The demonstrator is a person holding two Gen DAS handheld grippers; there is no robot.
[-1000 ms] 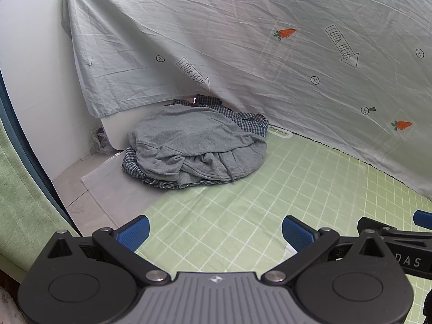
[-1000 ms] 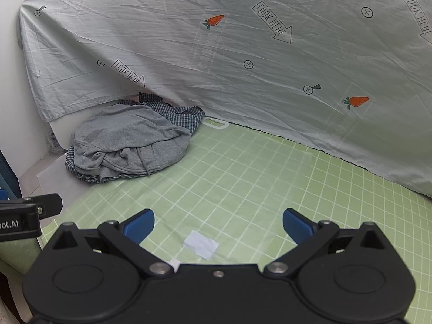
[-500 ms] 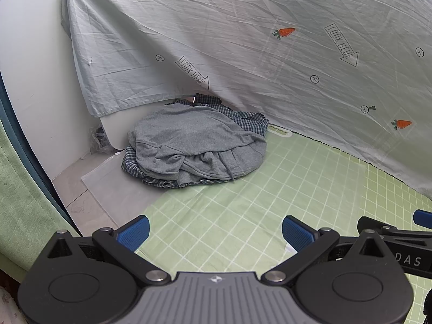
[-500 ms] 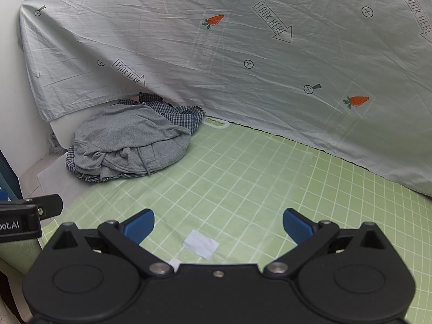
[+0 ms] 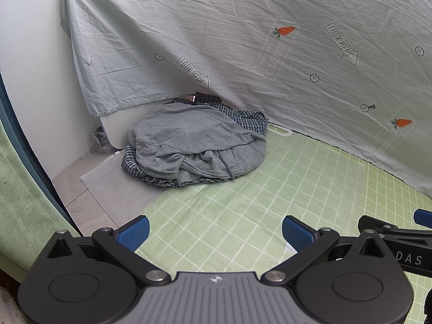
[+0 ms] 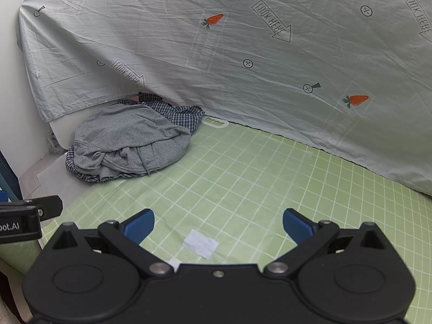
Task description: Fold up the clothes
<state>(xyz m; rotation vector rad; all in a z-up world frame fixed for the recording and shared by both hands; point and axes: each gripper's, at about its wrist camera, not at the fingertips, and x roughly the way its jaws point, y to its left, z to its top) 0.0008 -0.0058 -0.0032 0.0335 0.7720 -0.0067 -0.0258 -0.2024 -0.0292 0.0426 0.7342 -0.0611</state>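
A crumpled grey hooded sweatshirt [image 5: 194, 140] [image 6: 129, 140] lies in a heap on top of a blue checked shirt [image 5: 243, 118] [image 6: 181, 113], at the far left corner of the green grid mat [image 5: 270, 189] [image 6: 256, 175]. My left gripper [image 5: 216, 232] hovers open over the mat's near left edge, well short of the heap, with nothing between its blue pads. My right gripper [image 6: 218, 225] is also open and empty, over the mat's near middle. Each gripper shows at the edge of the other's view.
A pale sheet [image 5: 270, 40] [image 6: 243, 54] printed with carrots and arrows hangs behind the mat. A white board [image 5: 116, 129] leans by the heap, over bare floor [image 5: 89, 189]. A white paper scrap [image 6: 201, 243] lies on the mat. A green curtain [image 5: 19, 202] hangs at left.
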